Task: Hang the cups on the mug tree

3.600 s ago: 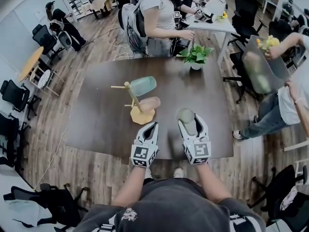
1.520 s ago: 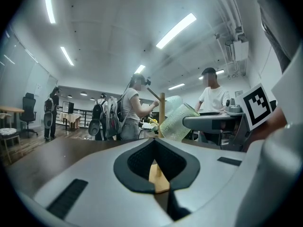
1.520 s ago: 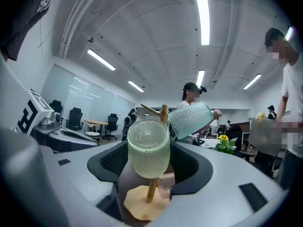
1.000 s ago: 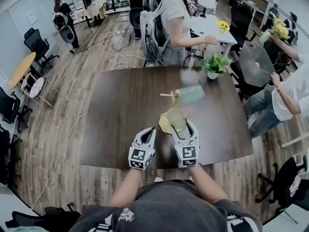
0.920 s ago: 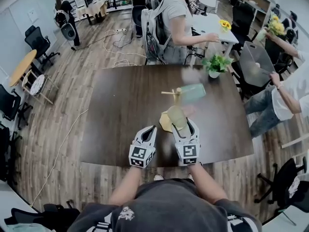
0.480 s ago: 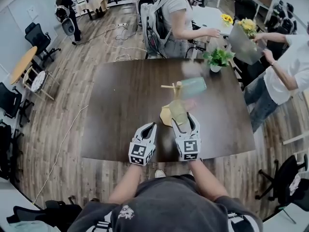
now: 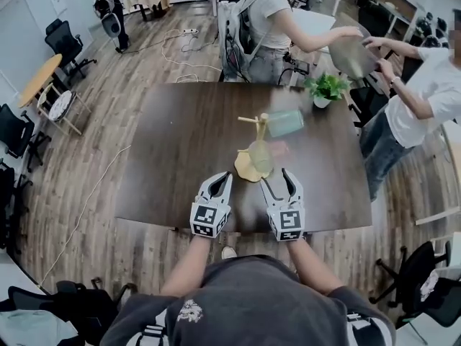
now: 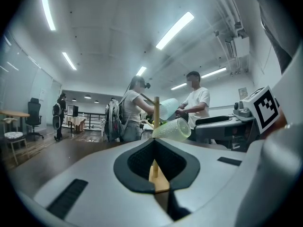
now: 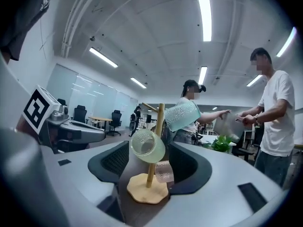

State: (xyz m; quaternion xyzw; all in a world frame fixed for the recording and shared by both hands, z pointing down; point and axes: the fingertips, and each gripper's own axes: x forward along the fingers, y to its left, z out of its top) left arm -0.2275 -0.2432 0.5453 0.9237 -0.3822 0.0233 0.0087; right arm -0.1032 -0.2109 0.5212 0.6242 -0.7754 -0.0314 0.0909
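A wooden mug tree (image 7: 253,146) stands on the dark table (image 7: 173,150), right of centre. Three cups hang on it: a pale green cup (image 7: 261,157) on a near low peg, a teal cup (image 7: 285,122) up high and a pink cup (image 7: 278,148) low on the far side. The right gripper view shows the green cup (image 9: 147,146), teal cup (image 9: 182,115) and pink cup (image 9: 164,171) on the tree (image 9: 156,136). My right gripper (image 7: 278,184) is open and empty, just short of the green cup. My left gripper (image 7: 222,184) is shut beside it, empty; its own view has the tree (image 8: 155,126) straight ahead.
A potted plant (image 7: 328,86) stands at the table's far right corner. Two people stand beyond the far edge and pass a grey object (image 7: 351,55) between them. The near table edge (image 7: 245,228) runs under my grippers. Office chairs (image 7: 14,132) stand on the floor at left.
The right gripper has let go of the green cup, which now hangs on the tree, and has drawn back toward me. The left gripper has drawn back a little too.
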